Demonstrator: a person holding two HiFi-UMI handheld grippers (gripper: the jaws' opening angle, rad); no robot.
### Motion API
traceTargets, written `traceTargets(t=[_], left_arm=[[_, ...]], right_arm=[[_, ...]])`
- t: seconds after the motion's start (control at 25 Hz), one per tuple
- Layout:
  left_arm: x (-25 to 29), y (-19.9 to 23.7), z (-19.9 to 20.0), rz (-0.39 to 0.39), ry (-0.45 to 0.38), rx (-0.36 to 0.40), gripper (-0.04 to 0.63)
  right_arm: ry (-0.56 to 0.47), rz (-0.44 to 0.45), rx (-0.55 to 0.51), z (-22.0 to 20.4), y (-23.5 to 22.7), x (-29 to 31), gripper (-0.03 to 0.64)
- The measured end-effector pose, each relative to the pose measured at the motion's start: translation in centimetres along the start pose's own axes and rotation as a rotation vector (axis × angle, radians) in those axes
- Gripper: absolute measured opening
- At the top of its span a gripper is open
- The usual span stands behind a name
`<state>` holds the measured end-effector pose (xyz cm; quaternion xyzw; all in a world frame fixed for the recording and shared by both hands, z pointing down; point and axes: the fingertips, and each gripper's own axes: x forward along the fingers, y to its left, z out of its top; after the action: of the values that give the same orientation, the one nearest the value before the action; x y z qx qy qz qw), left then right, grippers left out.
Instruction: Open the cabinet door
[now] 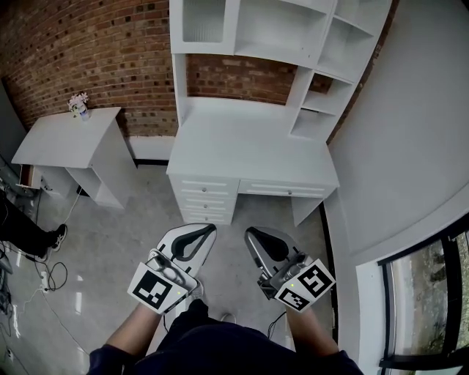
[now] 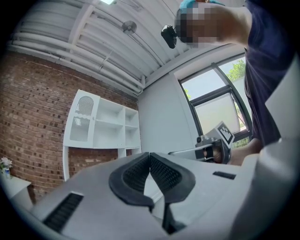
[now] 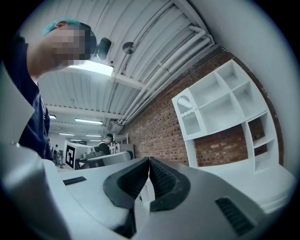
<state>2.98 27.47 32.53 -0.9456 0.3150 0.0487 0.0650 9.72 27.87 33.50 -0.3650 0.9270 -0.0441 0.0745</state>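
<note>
The white desk (image 1: 249, 146) with a shelf hutch stands against the brick wall ahead. The cabinet door (image 1: 204, 22), white with a frosted pane, is closed at the hutch's upper left; it also shows in the left gripper view (image 2: 80, 119) and the right gripper view (image 3: 187, 115). Both grippers hang side by side over the floor in front of the desk, well short of it. My left gripper (image 1: 207, 228) is shut with nothing between its jaws (image 2: 150, 154). My right gripper (image 1: 250, 233) is shut and empty too (image 3: 149, 159).
A small white side table (image 1: 66, 139) with a flower vase (image 1: 79, 106) stands at the left. Desk drawers (image 1: 209, 198) face me. A bystander's shoe (image 1: 58, 236) and cables (image 1: 44, 278) lie on the floor at left. A white wall and a window (image 1: 425, 293) bound the right.
</note>
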Motion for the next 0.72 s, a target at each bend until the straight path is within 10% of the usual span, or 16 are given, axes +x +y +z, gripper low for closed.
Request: traceTargets(t=[0.72], left_arm=[[3.2,16.4,-1.6,-0.052,-0.027,-0.023,0.008]], right_arm=[[0.023,-0.056,-0.028,-0.2,-5.6,15.3,0.026]])
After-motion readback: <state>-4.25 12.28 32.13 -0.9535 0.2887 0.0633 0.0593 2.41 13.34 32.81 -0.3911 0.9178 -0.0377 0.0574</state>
